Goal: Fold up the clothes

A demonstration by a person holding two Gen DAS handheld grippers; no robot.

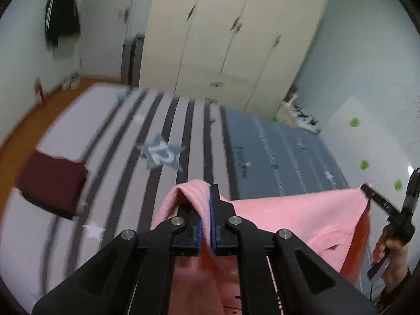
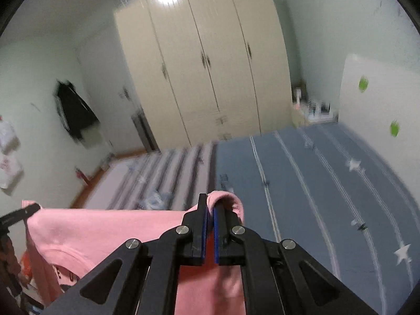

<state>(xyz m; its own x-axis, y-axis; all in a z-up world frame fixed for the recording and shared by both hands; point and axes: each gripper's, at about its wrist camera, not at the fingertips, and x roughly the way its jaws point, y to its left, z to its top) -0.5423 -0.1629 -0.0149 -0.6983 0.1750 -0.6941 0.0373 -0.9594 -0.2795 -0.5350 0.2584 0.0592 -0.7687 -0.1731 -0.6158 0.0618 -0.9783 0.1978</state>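
Observation:
A pink garment [image 1: 294, 215] hangs stretched in the air between my two grippers, above the bed. My left gripper [image 1: 206, 191] is shut on one top corner of it; cloth drapes over the left finger. My right gripper [image 2: 210, 202] is shut on the other top corner of the pink garment [image 2: 105, 228]. The right gripper also shows in the left wrist view [image 1: 367, 190] at the far right, and the left gripper in the right wrist view [image 2: 31, 208] at the far left. A print shows low on the garment's front.
A bed with a striped grey and white sheet [image 1: 126, 141] and a blue sheet [image 1: 283, 157] lies below. A folded dark red cloth [image 1: 52, 181] lies at its left end. A cream wardrobe [image 2: 204, 60] stands behind. A dark jacket [image 1: 61, 13] hangs on the wall.

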